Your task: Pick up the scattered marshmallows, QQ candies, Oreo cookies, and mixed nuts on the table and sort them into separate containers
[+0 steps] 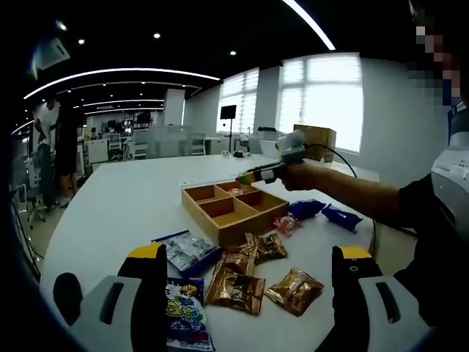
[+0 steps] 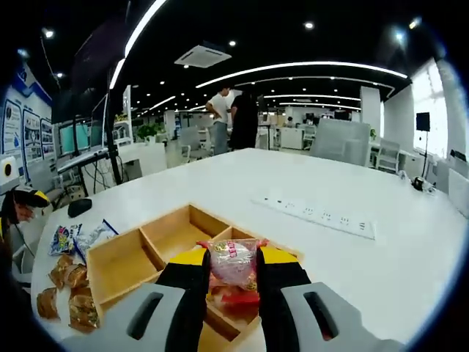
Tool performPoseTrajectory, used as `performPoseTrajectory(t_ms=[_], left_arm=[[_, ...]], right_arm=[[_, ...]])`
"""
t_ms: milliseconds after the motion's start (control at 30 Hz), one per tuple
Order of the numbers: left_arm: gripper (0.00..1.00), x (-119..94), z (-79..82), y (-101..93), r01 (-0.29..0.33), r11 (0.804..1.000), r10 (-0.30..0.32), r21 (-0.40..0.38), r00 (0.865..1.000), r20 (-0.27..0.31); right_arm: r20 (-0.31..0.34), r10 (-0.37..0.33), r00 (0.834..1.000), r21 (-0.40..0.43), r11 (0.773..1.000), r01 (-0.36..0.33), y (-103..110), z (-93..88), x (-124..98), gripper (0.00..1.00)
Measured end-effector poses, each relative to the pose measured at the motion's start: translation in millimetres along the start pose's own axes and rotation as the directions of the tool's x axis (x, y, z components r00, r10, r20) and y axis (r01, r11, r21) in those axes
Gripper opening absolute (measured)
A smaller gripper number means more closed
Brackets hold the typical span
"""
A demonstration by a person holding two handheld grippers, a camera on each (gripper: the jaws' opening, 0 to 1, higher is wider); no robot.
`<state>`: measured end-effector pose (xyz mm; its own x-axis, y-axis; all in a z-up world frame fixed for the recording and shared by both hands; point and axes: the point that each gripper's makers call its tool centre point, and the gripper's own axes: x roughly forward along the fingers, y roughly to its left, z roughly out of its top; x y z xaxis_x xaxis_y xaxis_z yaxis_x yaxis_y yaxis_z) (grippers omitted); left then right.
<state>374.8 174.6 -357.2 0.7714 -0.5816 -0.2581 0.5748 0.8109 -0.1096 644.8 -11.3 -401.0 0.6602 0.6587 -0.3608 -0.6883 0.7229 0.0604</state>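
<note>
A wooden tray (image 1: 248, 229) with four compartments stands mid-table. My right gripper (image 2: 231, 258) is shut on a pink-and-red candy packet (image 2: 231, 265), held just over the tray's near compartment (image 2: 121, 268); another red packet lies below it. In the left gripper view that gripper (image 1: 253, 176) hovers above the tray's far side. My left gripper (image 1: 249, 253) is open with nothing between its jaws, low over gold nut packets (image 1: 236, 287). Two blue cookie packets (image 1: 306, 208) and a pink packet (image 1: 286, 224) lie right of the tray. Blue-white packets (image 1: 187, 249) lie at the front left.
A white power strip (image 2: 315, 214) lies on the table beyond the tray, and a dark mouse (image 2: 79, 207) sits near the left edge. A cardboard box (image 1: 316, 139) stands at the far end. Two people (image 2: 233, 117) stand among desks behind the table.
</note>
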Motion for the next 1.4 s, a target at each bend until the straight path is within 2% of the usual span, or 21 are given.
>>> performPoseTrajectory(t_ms=[267,500,800,1067,1400], left_arm=[[0.96,2,-2.1,-2.1,0.005,1.000,-0.005,0.000,1.000,-0.009],[0.96,0,-2.1,0.2,-0.002,1.000,0.002,-0.003,1.000,-0.007],[0.96,0,-3.1,0.5,0.000,1.000,0.000,-0.009,1.000,-0.006],[0.96,-1,-3.9,-0.1,0.001,1.000,-0.001,-0.006,1.000,-0.012],[0.96,-3,-1.1,-0.6,-0.002,1.000,0.002,0.004,1.000,-0.010]], right_arm=[[-0.020,0.004,1.000,0.005,1.000,-0.004,0,-7.9,15,0.22],[-0.059,0.006,0.998,-0.034,0.999,-0.008,1,-20.5,22,0.23],[-0.064,-0.016,0.998,-0.060,0.998,0.012,-3,-20.7,23,0.27],[-0.059,-0.021,0.998,-0.048,0.999,0.019,-4,-20.6,23,0.41],[-0.041,-0.025,0.999,0.008,1.000,0.025,1,-16.4,19,0.59]])
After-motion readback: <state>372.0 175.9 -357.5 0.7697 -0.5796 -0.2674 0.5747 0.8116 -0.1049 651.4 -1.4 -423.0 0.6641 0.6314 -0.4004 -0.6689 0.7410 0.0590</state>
